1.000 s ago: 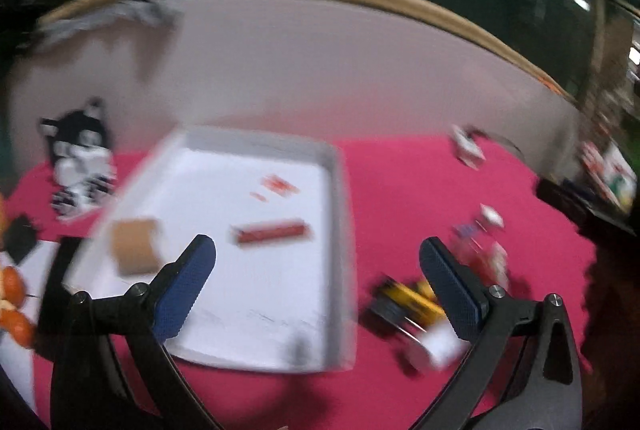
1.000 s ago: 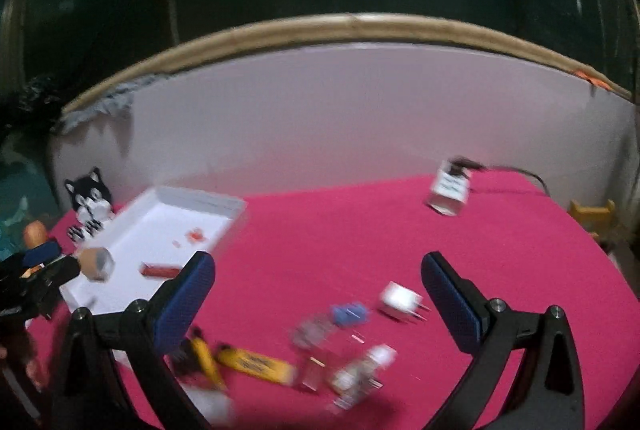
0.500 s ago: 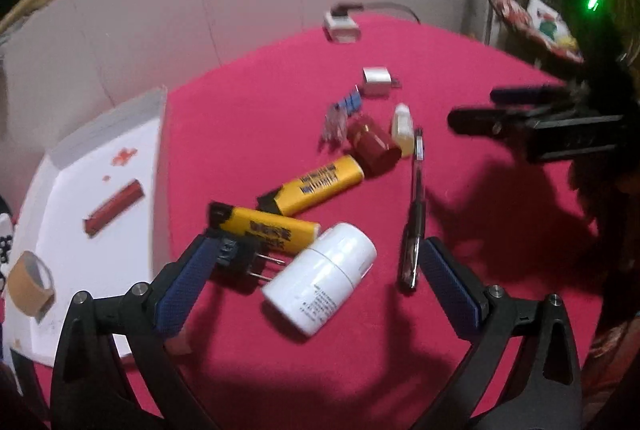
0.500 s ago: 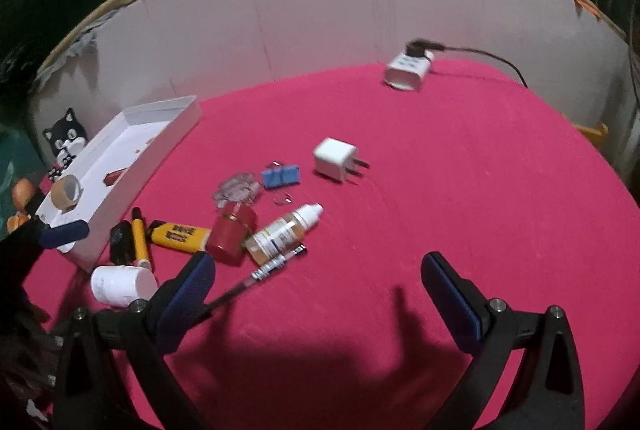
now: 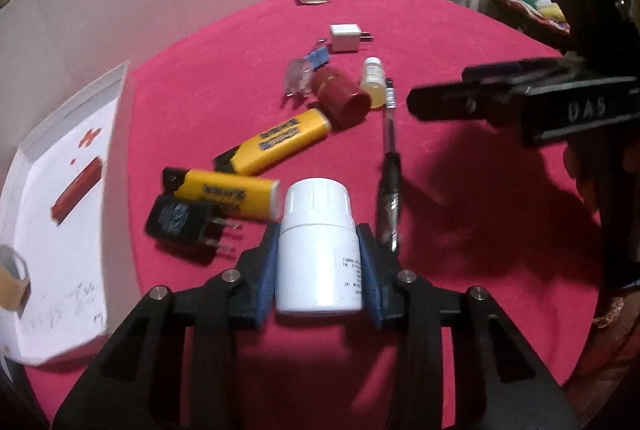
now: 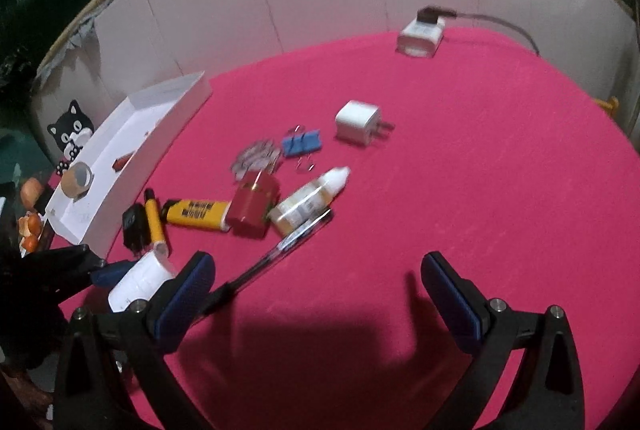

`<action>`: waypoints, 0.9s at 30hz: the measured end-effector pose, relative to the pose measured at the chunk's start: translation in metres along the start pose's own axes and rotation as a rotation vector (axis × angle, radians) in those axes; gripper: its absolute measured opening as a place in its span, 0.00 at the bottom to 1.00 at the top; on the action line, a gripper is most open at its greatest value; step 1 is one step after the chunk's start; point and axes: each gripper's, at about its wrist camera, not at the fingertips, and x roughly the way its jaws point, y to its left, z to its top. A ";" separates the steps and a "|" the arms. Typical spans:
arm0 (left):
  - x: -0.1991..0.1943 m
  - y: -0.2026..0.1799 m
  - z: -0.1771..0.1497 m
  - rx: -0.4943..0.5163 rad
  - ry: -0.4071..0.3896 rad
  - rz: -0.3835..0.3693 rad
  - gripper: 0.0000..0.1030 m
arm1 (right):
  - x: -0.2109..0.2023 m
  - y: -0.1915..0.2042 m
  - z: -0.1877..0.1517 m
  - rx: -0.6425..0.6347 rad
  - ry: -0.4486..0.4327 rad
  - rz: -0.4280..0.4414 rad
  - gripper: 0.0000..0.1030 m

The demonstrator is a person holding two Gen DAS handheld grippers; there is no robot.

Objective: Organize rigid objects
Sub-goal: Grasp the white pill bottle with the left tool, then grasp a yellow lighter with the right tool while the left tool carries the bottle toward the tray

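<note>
1. Half a second ago the left gripper [image 5: 319, 266] was wide open over the white bottle [image 5: 318, 250]. Now its two blue pads squeeze the bottle's sides, so I think the bottle is ready to lift.
2. The bottle lies on the red cloth [image 5: 460, 214], right between the pads, cap pointing away. The white tray [image 5: 60, 166] waits at the left.
3. The right gripper [image 6: 316, 294] is wide open and holds nothing.

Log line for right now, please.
left gripper: shut on bottle | right gripper: open, empty, above cloth | tray: tape, red bar | rest still loose
</note>
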 end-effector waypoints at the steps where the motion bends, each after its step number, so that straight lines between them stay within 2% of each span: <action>1: -0.003 0.003 -0.003 -0.016 -0.003 0.005 0.35 | 0.004 0.007 0.000 -0.012 0.010 -0.013 1.00; 6: -0.026 0.024 -0.021 -0.125 -0.033 0.026 0.35 | 0.025 0.037 0.002 -0.079 0.043 -0.053 1.00; 9: -0.040 0.033 -0.025 -0.166 -0.062 0.038 0.35 | 0.036 0.053 -0.001 -0.141 0.057 -0.123 0.93; 10: -0.043 0.035 -0.023 -0.177 -0.073 0.042 0.35 | 0.036 0.057 -0.004 -0.180 0.049 -0.152 0.84; 11: -0.046 0.037 -0.022 -0.186 -0.084 0.039 0.35 | 0.033 0.058 -0.006 -0.190 0.042 -0.138 0.73; 12: -0.049 0.040 -0.021 -0.195 -0.094 0.037 0.35 | 0.030 0.058 -0.007 -0.200 0.043 -0.134 0.67; 13: -0.051 0.041 -0.019 -0.201 -0.102 0.037 0.35 | 0.027 0.058 -0.008 -0.214 0.046 -0.129 0.46; 14: -0.054 0.041 -0.018 -0.205 -0.112 0.038 0.35 | 0.023 0.056 -0.008 -0.221 0.051 -0.120 0.31; 16: -0.060 0.043 -0.017 -0.214 -0.135 0.037 0.35 | 0.016 0.051 -0.010 -0.212 0.063 -0.089 0.15; 17: -0.062 0.044 -0.016 -0.218 -0.141 0.035 0.35 | 0.012 0.049 -0.011 -0.210 0.064 -0.078 0.11; 20: -0.066 0.047 -0.012 -0.231 -0.160 0.038 0.35 | 0.002 0.049 -0.013 -0.193 0.054 -0.059 0.08; 27: -0.078 0.058 -0.012 -0.283 -0.201 0.056 0.35 | -0.036 0.064 0.001 -0.224 -0.072 -0.058 0.04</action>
